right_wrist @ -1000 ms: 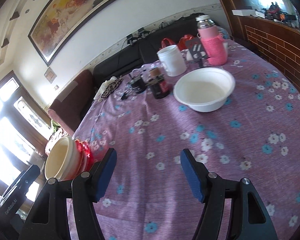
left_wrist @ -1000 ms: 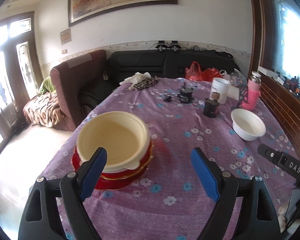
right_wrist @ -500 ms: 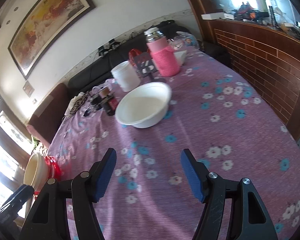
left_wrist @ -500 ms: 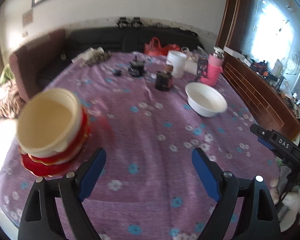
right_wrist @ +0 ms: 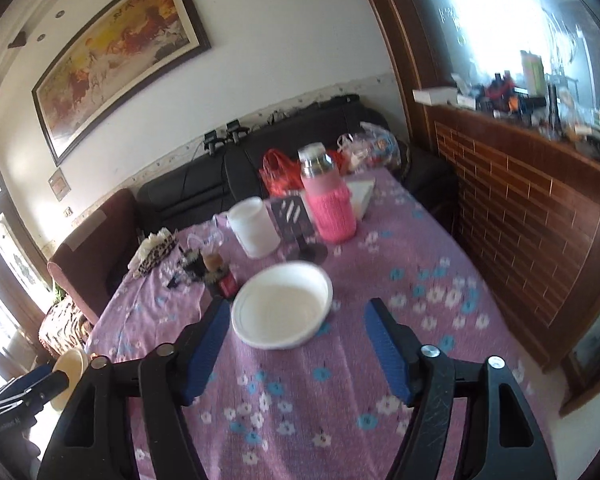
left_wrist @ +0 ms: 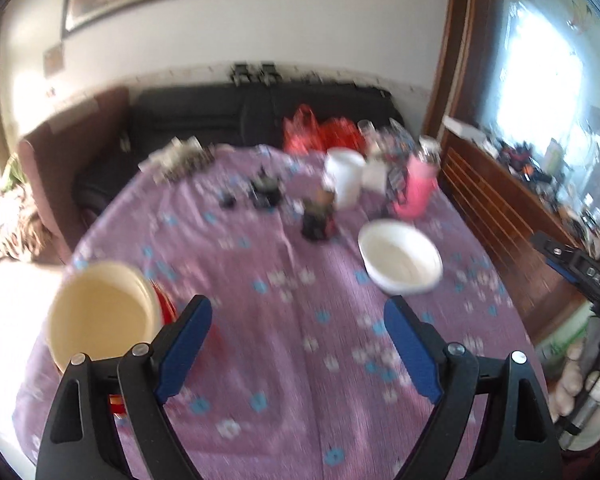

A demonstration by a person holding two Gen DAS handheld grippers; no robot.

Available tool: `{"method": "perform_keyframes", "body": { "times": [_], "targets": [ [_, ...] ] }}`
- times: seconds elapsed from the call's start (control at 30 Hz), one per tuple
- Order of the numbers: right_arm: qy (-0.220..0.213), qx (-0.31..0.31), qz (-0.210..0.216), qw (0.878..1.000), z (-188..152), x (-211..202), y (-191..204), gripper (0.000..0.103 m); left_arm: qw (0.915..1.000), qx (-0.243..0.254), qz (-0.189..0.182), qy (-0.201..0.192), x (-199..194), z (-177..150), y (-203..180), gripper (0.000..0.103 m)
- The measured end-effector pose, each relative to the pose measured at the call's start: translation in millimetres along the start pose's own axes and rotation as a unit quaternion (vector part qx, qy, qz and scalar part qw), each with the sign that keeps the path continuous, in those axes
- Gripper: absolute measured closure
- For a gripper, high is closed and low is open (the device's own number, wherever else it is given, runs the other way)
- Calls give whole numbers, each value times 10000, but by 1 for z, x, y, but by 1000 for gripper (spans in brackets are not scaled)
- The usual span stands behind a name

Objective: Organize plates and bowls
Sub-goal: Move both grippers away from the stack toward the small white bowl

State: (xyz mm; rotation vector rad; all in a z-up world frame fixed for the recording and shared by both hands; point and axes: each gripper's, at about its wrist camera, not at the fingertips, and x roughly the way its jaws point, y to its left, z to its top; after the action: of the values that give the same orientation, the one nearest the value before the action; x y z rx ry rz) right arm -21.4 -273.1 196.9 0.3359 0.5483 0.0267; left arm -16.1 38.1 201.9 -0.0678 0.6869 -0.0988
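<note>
A white bowl (right_wrist: 283,309) sits on the purple flowered tablecloth (right_wrist: 380,288), just ahead of my right gripper (right_wrist: 296,320), which is open and empty. The bowl also shows in the left wrist view (left_wrist: 400,262) at right centre. A cream bowl (left_wrist: 100,312) rests on red plates (left_wrist: 166,304) at the table's left edge. My left gripper (left_wrist: 298,316) is open and empty above the table, to the right of that stack. The cream bowl's edge shows in the right wrist view (right_wrist: 70,376) at far left.
At the table's far end stand a pink-sleeved flask (right_wrist: 328,200), a white tub (right_wrist: 254,226), a dark jar (right_wrist: 220,276), small black items (left_wrist: 266,192) and red bags (right_wrist: 278,170). A black sofa (left_wrist: 220,120) lies beyond. A brick-patterned counter (right_wrist: 540,216) runs along the right.
My right gripper has moved closer to the white bowl, which now lies just ahead of its fingers. The left wrist view has swung and tilted up, blurred; the cream stack stays at left.
</note>
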Motion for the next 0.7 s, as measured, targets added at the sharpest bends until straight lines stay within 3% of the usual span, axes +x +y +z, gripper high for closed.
{"method": "perform_keyframes", "body": {
  "times": [0.2,0.5,0.7],
  "targets": [
    [-292,-347,-25,9990,41,10,20,22,9960,122,573,-674,-5,32,-8,10],
    [-235,397,304,9985,49,69,7,22,9937,190,325,-1053,21,57,-36,9],
    [-152,678,218,9973,44,116,-7,22,9964,-29,179,-823,69,62,-46,9]
  ]
}}
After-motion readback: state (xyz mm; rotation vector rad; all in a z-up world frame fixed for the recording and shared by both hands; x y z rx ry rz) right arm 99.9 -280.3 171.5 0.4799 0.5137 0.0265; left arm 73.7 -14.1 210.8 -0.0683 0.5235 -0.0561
